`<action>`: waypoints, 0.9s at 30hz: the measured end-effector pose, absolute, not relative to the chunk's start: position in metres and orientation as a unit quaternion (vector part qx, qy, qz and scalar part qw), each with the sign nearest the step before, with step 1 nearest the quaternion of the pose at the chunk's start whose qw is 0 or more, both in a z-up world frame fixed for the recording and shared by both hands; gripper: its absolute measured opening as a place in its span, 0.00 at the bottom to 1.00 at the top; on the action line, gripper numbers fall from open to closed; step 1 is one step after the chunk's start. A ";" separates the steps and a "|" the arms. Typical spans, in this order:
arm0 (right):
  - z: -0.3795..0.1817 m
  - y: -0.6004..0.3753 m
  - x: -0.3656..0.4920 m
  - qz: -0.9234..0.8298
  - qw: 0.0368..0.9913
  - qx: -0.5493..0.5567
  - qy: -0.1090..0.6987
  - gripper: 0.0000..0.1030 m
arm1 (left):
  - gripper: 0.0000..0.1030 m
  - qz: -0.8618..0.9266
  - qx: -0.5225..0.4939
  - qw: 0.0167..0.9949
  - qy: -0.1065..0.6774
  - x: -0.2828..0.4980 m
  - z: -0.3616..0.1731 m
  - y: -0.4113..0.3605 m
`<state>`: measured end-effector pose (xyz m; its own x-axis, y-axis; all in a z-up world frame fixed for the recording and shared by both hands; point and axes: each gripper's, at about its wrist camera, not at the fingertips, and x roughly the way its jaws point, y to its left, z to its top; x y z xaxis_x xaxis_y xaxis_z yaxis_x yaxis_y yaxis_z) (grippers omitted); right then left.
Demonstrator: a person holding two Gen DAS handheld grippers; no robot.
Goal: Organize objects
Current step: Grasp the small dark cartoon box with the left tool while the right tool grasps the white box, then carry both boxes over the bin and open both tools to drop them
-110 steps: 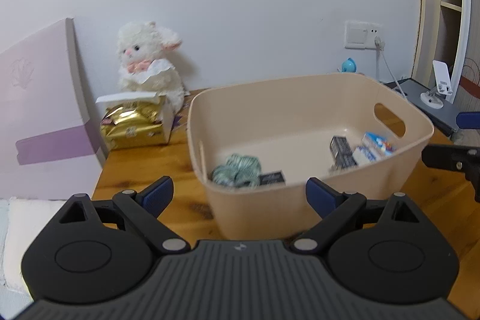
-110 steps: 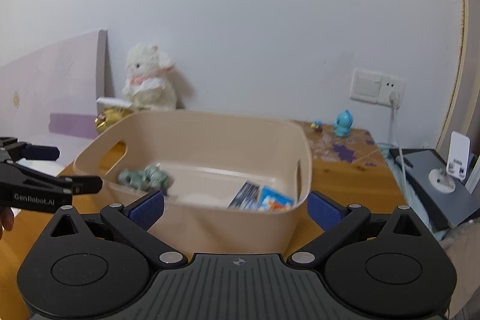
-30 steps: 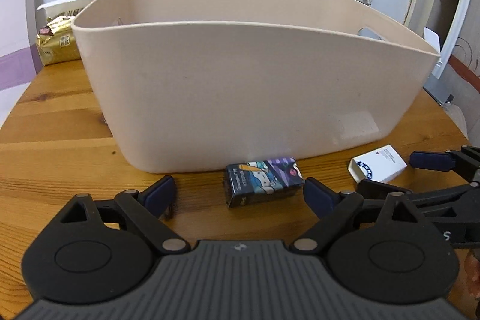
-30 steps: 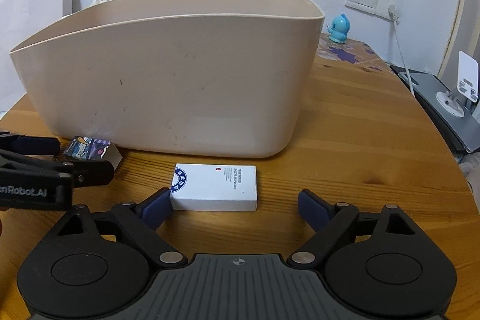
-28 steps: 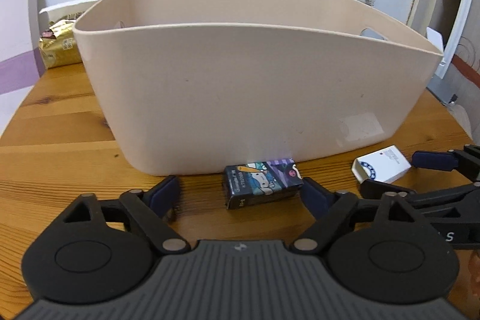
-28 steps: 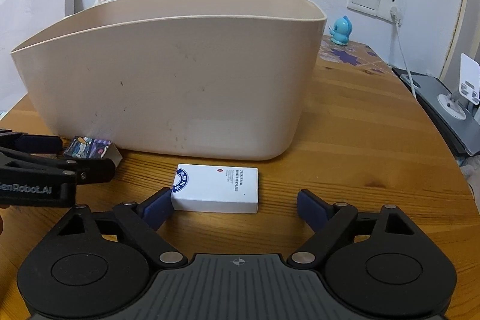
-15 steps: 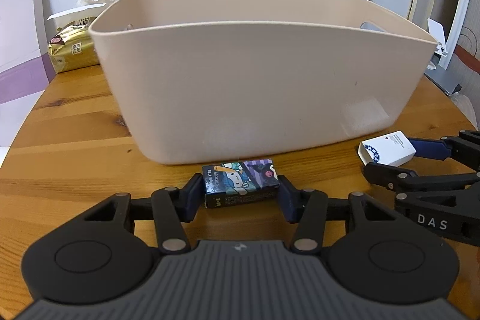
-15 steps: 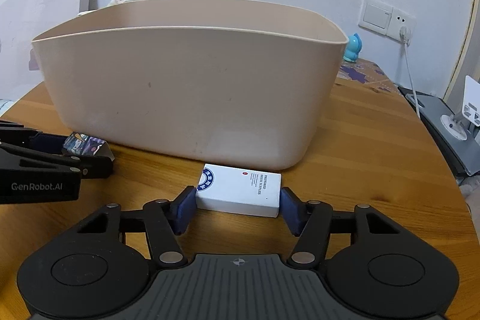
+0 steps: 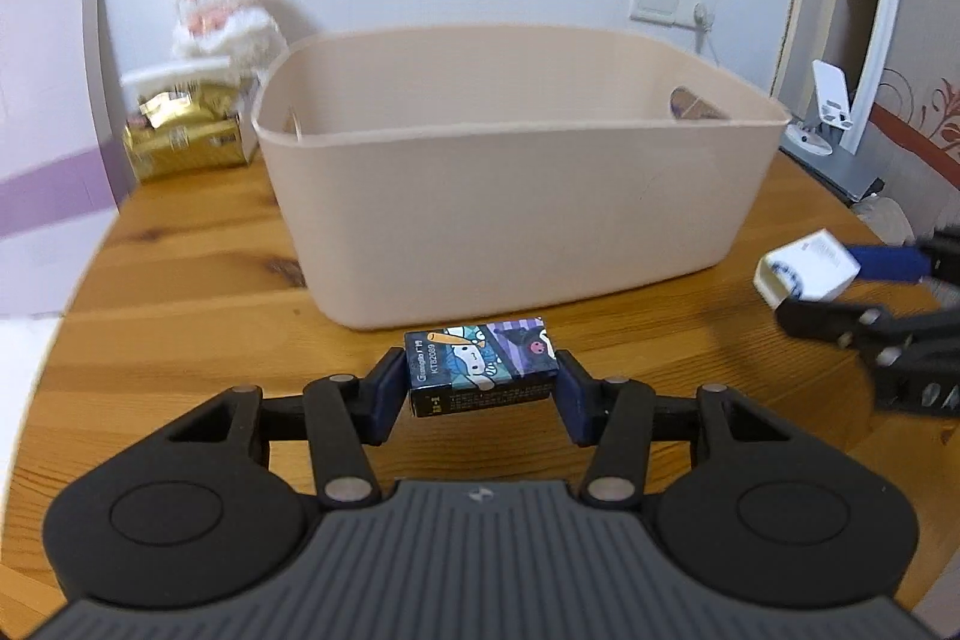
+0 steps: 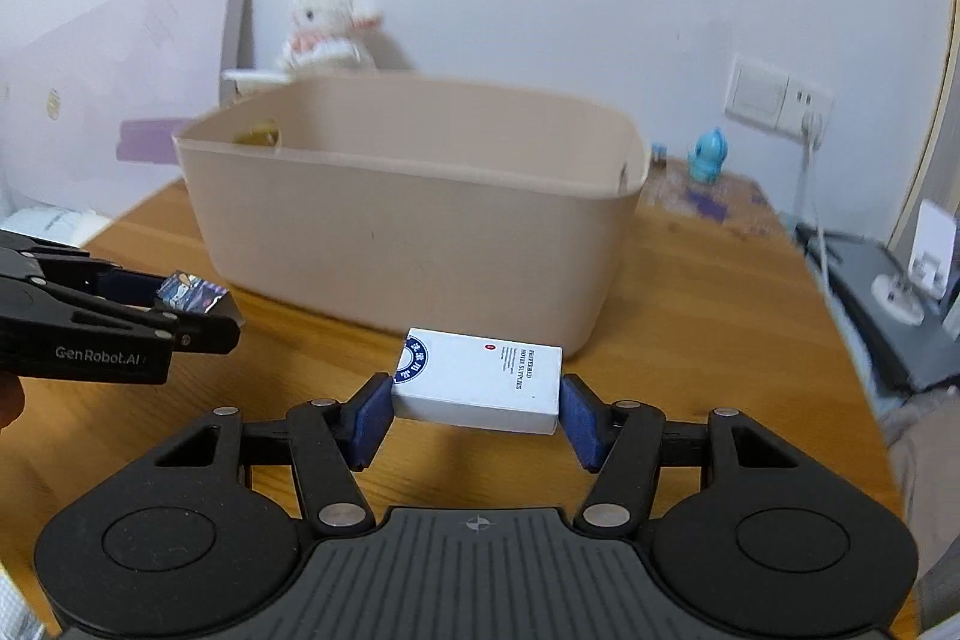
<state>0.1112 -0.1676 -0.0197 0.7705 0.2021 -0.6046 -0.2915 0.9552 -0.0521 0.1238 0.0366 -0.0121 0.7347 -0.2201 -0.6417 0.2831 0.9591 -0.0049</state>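
Both boxes, flat on the wooden table (image 9: 180, 292) a second ago with the jaws spread wide either side of them, are now clamped and lifted clear of the wood. Left gripper (image 9: 480, 388): jaws about half closed, blue pads pressing the short ends of the cartoon-print box (image 9: 483, 367), held level, just near of the bin wall. Right gripper (image 10: 477, 415): same half-closed set, pads squeezing the white box (image 10: 480, 379) by its ends, printed face up, slightly tilted. From the left camera the white box shows at far right; from the right camera the cartoon-print box shows at left. Beige bin (image 9: 516, 196) sits just beyond both, lower in view than before, so its rim and inner far wall show. Farther back left: gold packet (image 9: 180, 136), then plush lamb (image 9: 231, 1) against the wall. Blue figurine (image 10: 708, 157) far right by the wall socket (image 10: 777, 103).
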 end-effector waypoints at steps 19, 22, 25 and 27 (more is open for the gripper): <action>0.073 -0.194 0.111 0.129 0.969 -0.055 0.204 0.55 | 0.52 -0.136 0.090 0.954 0.253 0.132 0.080 0.030; 0.079 -0.194 0.122 0.127 0.971 -0.050 0.197 0.55 | 0.52 -0.128 0.094 0.956 0.248 0.148 0.087 0.024; 0.084 -0.192 0.138 0.123 0.972 -0.045 0.193 0.55 | 0.52 -0.122 0.094 0.956 0.251 0.165 0.088 0.017; 0.085 -0.191 0.148 0.120 0.973 -0.042 0.193 0.55 | 0.52 -0.116 0.095 0.955 0.255 0.178 0.087 0.012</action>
<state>0.1482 -0.1910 0.0854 0.8972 0.2167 -0.3849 -0.2492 0.9678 -0.0358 0.1775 0.0121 0.0871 0.8428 -0.1739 -0.5094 0.2704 0.9551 0.1214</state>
